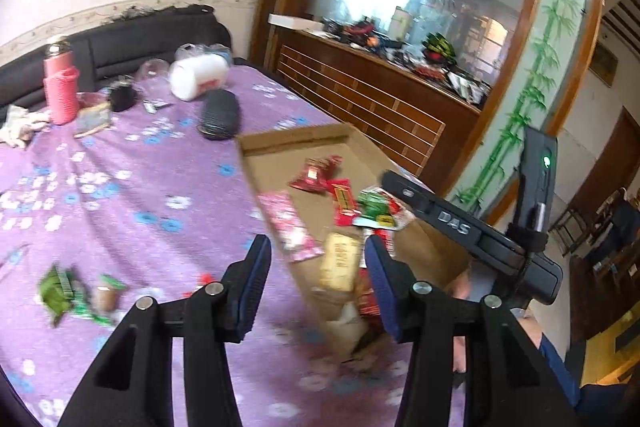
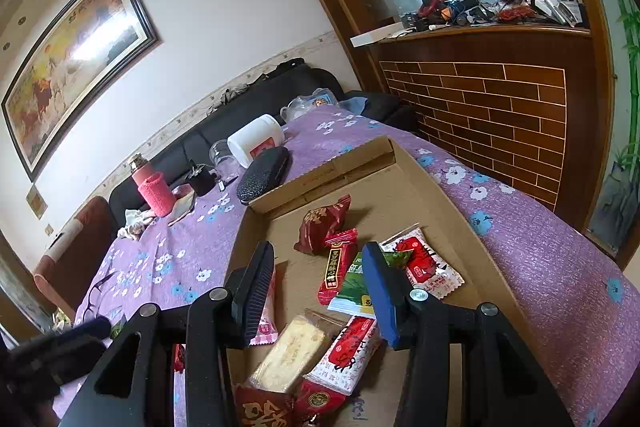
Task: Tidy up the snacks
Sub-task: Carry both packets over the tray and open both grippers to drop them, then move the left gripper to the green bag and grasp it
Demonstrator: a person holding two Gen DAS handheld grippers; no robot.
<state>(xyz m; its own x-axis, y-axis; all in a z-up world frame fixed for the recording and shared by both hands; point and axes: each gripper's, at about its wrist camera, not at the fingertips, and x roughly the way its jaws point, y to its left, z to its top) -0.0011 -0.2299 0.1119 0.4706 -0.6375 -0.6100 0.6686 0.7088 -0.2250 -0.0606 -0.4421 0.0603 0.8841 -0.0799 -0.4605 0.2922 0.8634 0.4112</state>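
A shallow cardboard box sits on the purple flowered tablecloth. Several snack packets lie in it: a dark red one, a long red one, a green one, a white-and-red one, a beige cake and a pink packet. My right gripper hovers open over them, touching none. My left gripper stands open at the box's near left edge, nothing between its pads. Loose on the cloth to its left are a green packet and a small brown snack.
At the table's far end stand a pink bottle, a tipped white jar and a black case. A dark sofa runs behind. A wooden counter flanks the right side.
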